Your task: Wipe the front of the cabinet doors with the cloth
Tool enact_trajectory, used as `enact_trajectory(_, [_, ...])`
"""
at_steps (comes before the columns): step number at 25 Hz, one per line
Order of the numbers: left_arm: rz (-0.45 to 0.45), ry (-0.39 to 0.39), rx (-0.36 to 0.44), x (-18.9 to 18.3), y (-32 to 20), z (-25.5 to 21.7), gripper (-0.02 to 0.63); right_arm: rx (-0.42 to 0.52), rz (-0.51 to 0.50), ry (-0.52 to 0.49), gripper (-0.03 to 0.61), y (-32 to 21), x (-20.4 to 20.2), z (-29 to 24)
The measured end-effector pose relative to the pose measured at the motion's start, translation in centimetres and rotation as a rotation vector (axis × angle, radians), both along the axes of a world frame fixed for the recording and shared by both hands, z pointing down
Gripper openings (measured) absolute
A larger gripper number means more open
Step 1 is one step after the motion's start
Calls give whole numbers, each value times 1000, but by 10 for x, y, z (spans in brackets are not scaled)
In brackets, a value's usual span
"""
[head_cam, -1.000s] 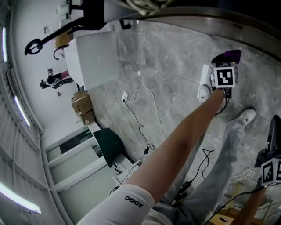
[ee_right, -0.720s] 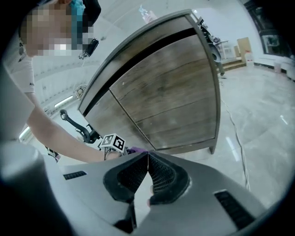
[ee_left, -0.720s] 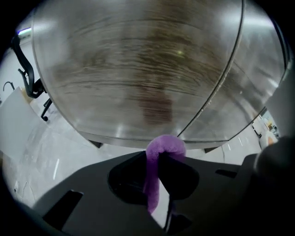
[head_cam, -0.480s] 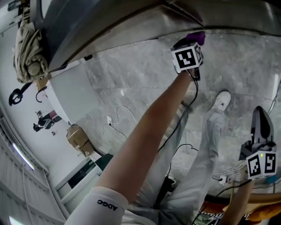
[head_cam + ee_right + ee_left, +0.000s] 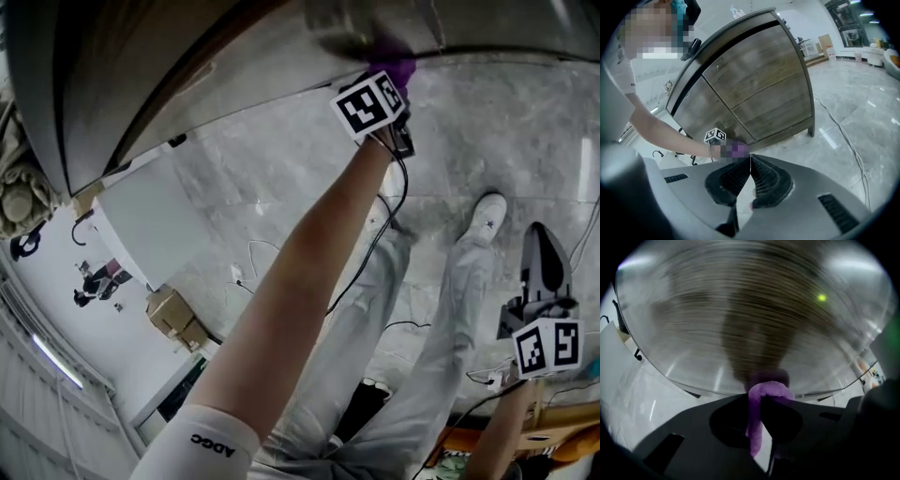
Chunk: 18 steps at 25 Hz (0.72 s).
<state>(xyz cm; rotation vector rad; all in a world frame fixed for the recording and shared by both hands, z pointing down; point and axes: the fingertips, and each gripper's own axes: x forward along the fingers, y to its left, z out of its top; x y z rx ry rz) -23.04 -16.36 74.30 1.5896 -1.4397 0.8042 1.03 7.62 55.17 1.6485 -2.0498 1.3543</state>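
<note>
The wooden cabinet door (image 5: 750, 319) fills the left gripper view, blurred and very close. My left gripper (image 5: 761, 401) is shut on a purple cloth (image 5: 765, 392), whose folded end presses against the door's lower part. In the head view the left gripper (image 5: 386, 77) reaches out at arm's length to the cabinet front (image 5: 187, 66), with the cloth (image 5: 397, 67) at its tip. The right gripper view shows the cabinet (image 5: 754, 89) from the side, with the cloth (image 5: 739, 149) on its lower front. My right gripper (image 5: 750, 165) is shut and empty, held low at the right (image 5: 542, 258).
Cables (image 5: 253, 262) trail over the grey marble floor. The person's legs and white shoes (image 5: 487, 216) stand below the cabinet. A cardboard box (image 5: 173, 317) and a white panel (image 5: 150, 220) lie to the left. Another cable (image 5: 843, 136) runs past the cabinet's right foot.
The left gripper has carried the cloth from out over the floor up to the cabinet front and slid it leftward. The right gripper has hardly moved.
</note>
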Motion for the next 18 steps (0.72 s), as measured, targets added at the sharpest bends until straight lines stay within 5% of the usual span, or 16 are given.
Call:
enact_trajectory(4, [20, -27, -32, -64, -4, 2, 52, 42, -10, -2, 26, -32, -38, -5])
enact_trajectory(9, [-58, -67, -47, -145, -4, 0, 51, 86, -7, 12, 26, -57, -73, -17])
enact_trajectory(18, [-180, -81, -37, -236, -1, -2, 51, 83, 11, 58, 26, -39, -125, -21])
